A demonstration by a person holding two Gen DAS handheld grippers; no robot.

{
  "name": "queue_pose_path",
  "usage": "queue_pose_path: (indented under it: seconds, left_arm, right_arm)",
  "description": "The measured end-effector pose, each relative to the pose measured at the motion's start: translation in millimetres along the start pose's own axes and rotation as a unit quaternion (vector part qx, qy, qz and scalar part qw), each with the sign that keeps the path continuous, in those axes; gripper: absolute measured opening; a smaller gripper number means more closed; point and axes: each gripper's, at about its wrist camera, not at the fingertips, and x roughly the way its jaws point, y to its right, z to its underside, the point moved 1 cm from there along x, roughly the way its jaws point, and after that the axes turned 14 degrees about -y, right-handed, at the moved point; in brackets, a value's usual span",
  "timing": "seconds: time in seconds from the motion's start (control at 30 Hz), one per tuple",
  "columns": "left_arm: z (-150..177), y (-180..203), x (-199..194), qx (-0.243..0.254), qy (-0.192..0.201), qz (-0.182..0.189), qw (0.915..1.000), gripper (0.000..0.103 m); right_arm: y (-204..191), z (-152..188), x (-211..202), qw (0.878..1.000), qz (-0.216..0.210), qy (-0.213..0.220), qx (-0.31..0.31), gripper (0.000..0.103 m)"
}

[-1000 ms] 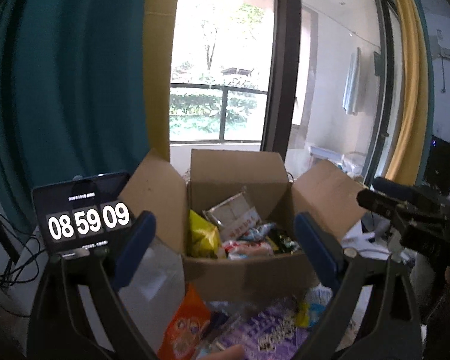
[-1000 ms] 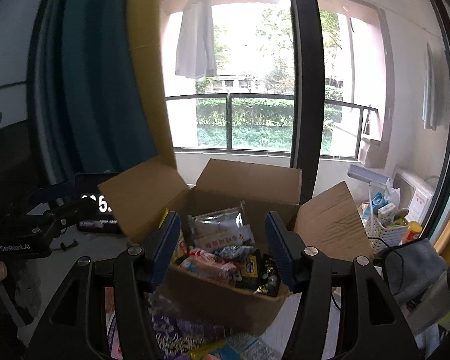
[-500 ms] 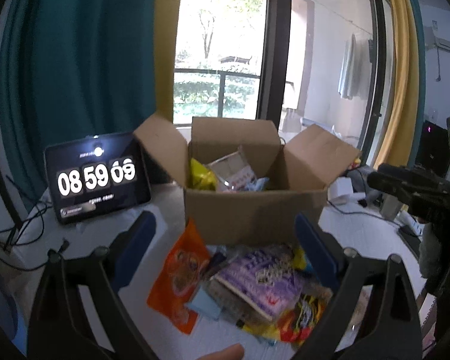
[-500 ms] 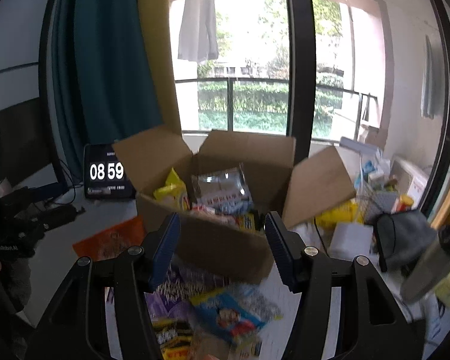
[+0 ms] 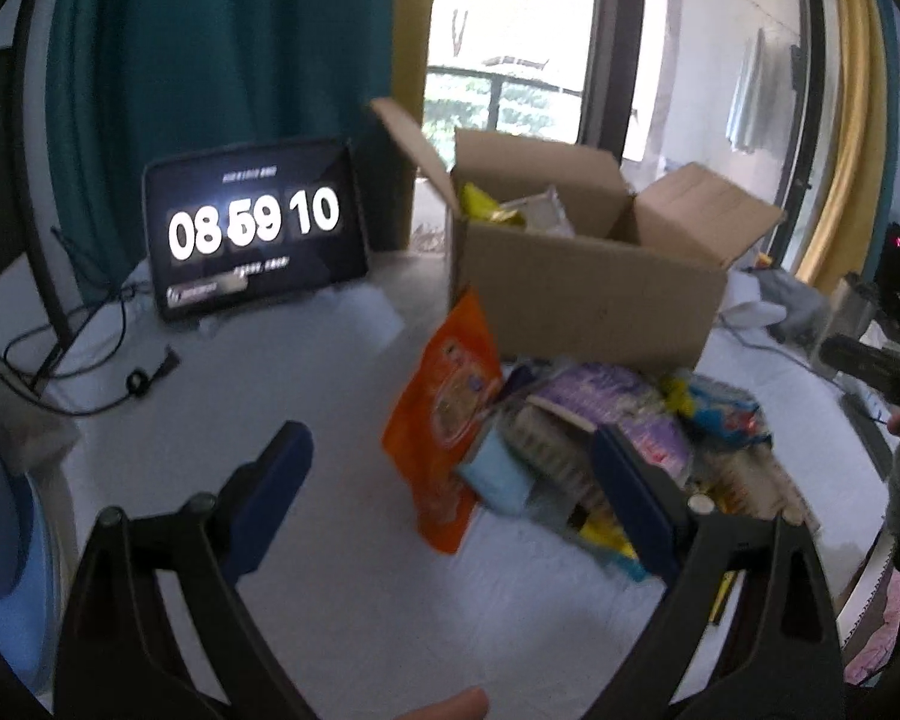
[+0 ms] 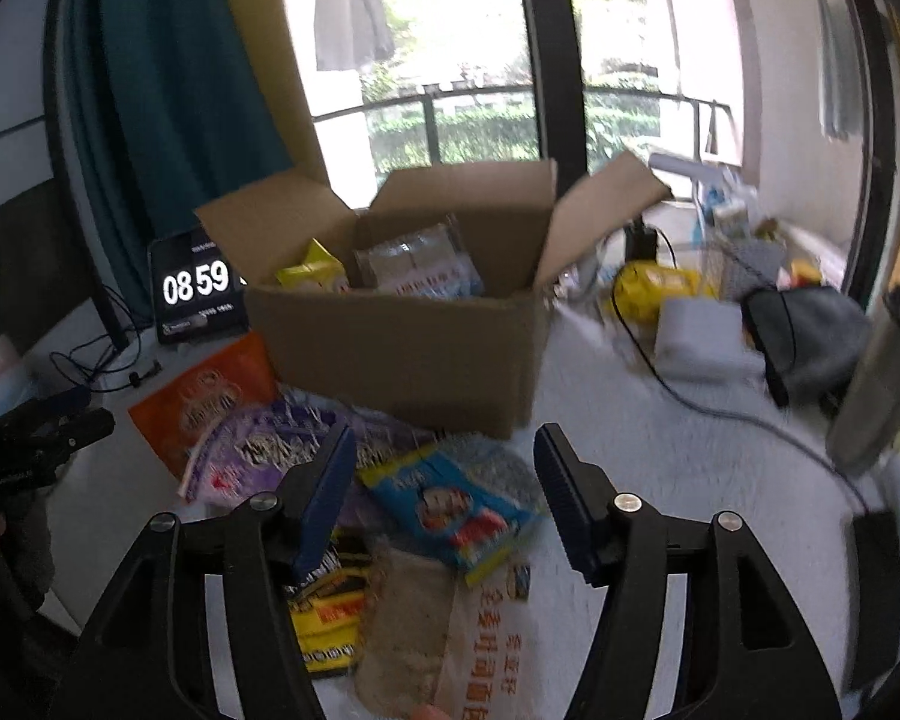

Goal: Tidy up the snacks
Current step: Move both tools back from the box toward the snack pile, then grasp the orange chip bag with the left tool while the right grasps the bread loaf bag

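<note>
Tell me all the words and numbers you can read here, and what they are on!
"08 59 10": on the clock screen left of the box.
"08 59": the same clock in the right wrist view, its last digits hidden behind a box flap.
Small lines above and below the digits: too small to read.
Print on the orange bag, purple bag, blue pack and yellow pack: too blurred to read.

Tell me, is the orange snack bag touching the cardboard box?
Touching. In the left wrist view the orange bag's top corner leans against the box's front wall, no gap visible.
</note>
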Motion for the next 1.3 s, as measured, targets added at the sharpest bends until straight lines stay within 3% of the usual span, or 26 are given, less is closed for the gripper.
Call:
queue_pose_path:
  seconds: [0.23, 0.63, 0.77, 0.83, 0.97, 1.07, 1.13, 1.2, 1.3]
  left_arm:
    - [2.1, -9.2, 32.7, -0.004, -0.026, 0.004, 0.9997, 0.095]
    - [-17.0, -30.8, 86.8, -0.030, -0.062, 0.053, 0.9962, 0.092]
    - [-24.0, -34.7, 99.7, -0.033, -0.074, 0.077, 0.9937, 0.073]
    - [-26.7, -36.2, 108.4, -0.035, -0.086, 0.087, 0.9919, 0.058]
    - [-28.0, -35.3, 118.3, -0.035, -0.096, 0.108, 0.9889, 0.049]
    - [-28.9, -34.3, 123.6, -0.037, -0.102, 0.123, 0.9865, 0.035]
    - [-27.7, -31.9, 121.3, -0.034, -0.100, 0.129, 0.9861, 0.020]
    - [-27.1, -27.2, 116.1, -0.026, -0.094, 0.125, 0.9873, 0.014]
    - [-25.3, -23.9, 104.3, -0.022, -0.082, 0.118, 0.9894, 0.013]
  right_arm:
    - [16.6, 35.9, 21.0, 0.998, 0.002, -0.045, 0.040, 0.072]
    - [13.3, 85.5, 61.2, 0.989, -0.022, -0.129, 0.068, 0.081]
    - [8.6, 84.3, 68.1, 0.988, -0.030, -0.137, 0.072, 0.088]
    - [7.3, 83.6, 72.0, 0.987, -0.027, -0.142, 0.071, 0.089]
    - [7.1, 84.9, 82.2, 0.985, -0.029, -0.149, 0.081, 0.091]
    - [-1.3, 86.9, 84.9, 0.988, -0.004, -0.145, 0.060, 0.091]
    - [-6.3, 88.6, 85.5, 0.988, 0.010, -0.143, 0.053, 0.091]
    - [-8.4, 88.5, 85.1, 0.988, 0.013, -0.146, 0.050, 0.086]
    - [-7.1, 88.5, 82.4, 0.988, 0.010, -0.146, 0.051, 0.081]
